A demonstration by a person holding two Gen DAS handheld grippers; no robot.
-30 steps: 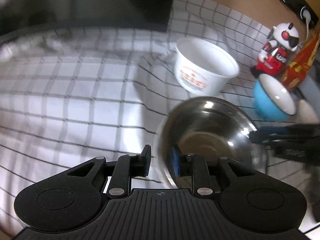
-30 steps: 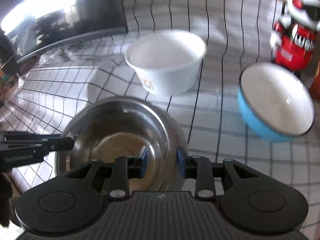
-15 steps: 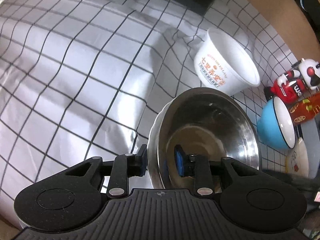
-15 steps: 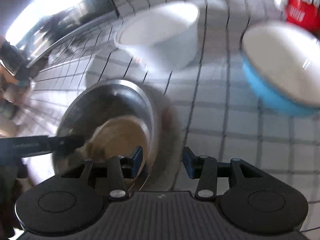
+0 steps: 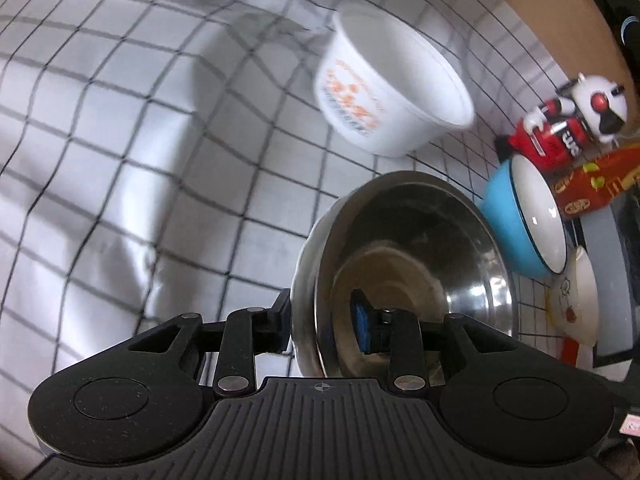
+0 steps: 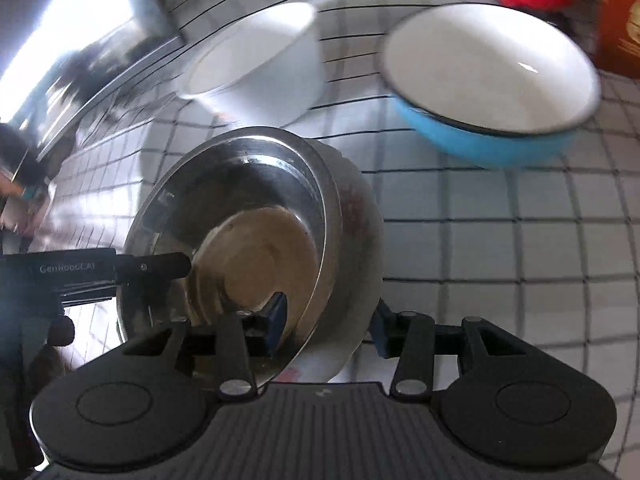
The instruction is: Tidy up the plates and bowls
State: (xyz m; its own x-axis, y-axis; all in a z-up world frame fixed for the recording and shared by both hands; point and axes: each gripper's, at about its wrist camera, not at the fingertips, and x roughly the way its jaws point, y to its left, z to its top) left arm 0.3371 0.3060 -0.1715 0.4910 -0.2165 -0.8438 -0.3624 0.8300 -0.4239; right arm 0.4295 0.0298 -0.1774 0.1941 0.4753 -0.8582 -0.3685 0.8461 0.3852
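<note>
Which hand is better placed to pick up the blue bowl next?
Right, probably. The right tongs and left tongs have both just been opening astride the steel bowl rim, but the blue bowl lies unobstructed ahead of the right; from the left it sits beyond the steel bowl.

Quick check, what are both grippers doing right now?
Left gripper: jaws straddle the steel bowl wall and have just been opening; grip cannot be told.
Right gripper: jaws have just been opening, straddling the wall with a gap.
</note>
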